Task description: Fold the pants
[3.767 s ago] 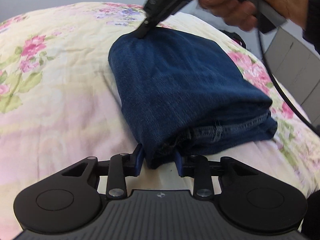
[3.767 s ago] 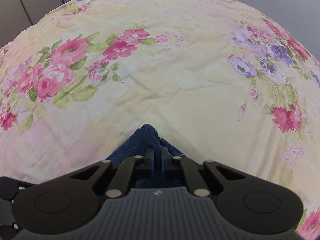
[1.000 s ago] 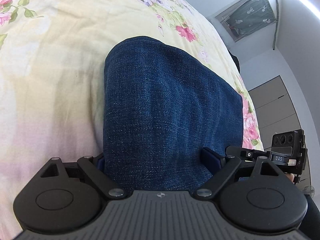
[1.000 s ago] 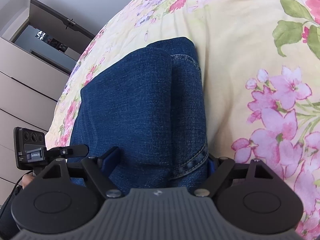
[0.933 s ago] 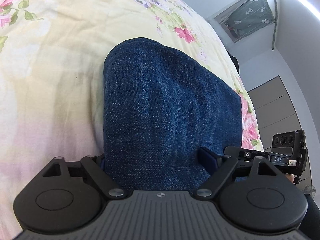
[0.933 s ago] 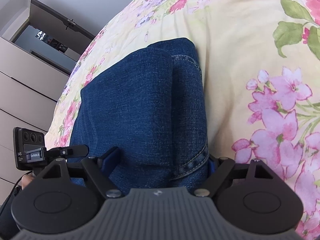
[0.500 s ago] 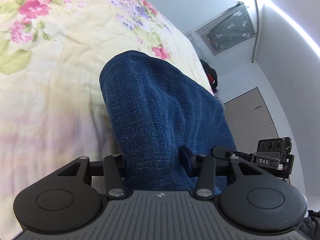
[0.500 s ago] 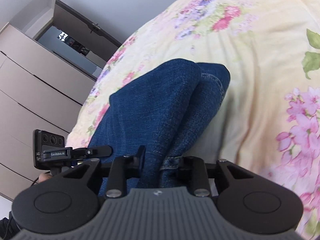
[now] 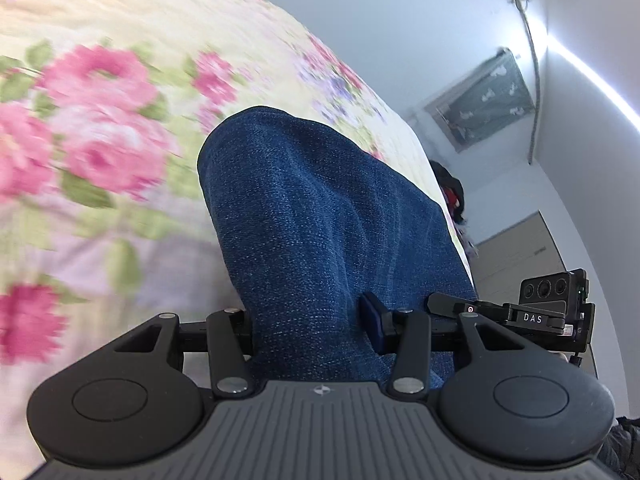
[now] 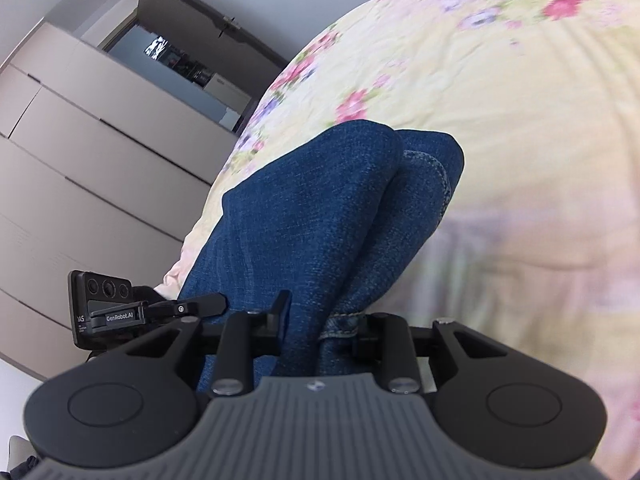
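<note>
Item: folded pants (image 9: 320, 216), dark denim, a thick bundle above the floral bed (image 9: 100, 140). Left gripper (image 9: 310, 322) and right gripper (image 10: 320, 320), jaws clamped on opposite sides of the bundle, presumably keeping the layers together.

Dark blue denim on the jeans (image 9: 320, 220), paler stitching along a seam; pale yellow bedspread (image 9: 100, 32) printed with pink roses, green leaves, small purple blooms; matte black on the left gripper (image 9: 312, 320) and right gripper (image 10: 322, 320), blue pads (image 9: 370, 320) inside; beige wardrobe (image 10: 80, 140); light grey wall (image 9: 400, 20).
</note>
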`<state>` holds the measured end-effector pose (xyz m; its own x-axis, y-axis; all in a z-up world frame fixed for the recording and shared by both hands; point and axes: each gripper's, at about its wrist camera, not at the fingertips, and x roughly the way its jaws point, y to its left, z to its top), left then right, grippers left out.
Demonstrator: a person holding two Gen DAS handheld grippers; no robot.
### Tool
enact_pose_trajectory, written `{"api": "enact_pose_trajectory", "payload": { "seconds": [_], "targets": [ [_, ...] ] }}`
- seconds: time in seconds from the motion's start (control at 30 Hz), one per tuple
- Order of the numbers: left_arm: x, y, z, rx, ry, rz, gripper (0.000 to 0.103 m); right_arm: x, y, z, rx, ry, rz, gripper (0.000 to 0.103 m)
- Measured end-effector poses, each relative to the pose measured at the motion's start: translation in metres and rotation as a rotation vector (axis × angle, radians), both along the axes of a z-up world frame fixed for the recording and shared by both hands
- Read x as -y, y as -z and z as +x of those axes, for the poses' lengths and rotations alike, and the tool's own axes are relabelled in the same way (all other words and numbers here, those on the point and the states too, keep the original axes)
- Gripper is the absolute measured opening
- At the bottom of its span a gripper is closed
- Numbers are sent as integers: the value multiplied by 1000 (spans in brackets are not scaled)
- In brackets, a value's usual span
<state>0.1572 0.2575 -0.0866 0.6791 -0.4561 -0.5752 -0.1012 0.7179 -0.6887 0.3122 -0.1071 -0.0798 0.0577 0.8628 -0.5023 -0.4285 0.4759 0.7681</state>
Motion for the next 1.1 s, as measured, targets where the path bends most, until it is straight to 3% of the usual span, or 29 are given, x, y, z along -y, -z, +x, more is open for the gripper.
{"api": "enact_pose_trajectory", "payload": {
  "seconds": [0.27, 0.5, 0.63, 0.73, 0.8, 0.93, 1.1],
  "targets": [
    [-97, -2, -34, -12, -144, 27, 52, -147, -4, -6, 47, -140, -2, 23],
    [-157, 9, -27, -49, -190, 81, 53, -252, 18, 0, 26, -159, 0, 23],
    [-185, 31, -32, -85, -209, 85, 53, -293, 44, 11, -8, -186, -3, 23],
    [-205, 59, -40, -122, -216, 56, 54, -303, 59, 5, -24, -212, -39, 23],
    [-206, 67, -44, -111, -217, 49, 60, -307, 70, 4, -29, -219, -32, 25],
    [-201, 71, -46, -123, -203, 83, 69, -296, 95, 4, -78, -169, -34, 42],
    [-189, 63, -64, -121, -187, 111, 72, -264, 109, -12, -123, -116, -2, 46]
  ]
}}
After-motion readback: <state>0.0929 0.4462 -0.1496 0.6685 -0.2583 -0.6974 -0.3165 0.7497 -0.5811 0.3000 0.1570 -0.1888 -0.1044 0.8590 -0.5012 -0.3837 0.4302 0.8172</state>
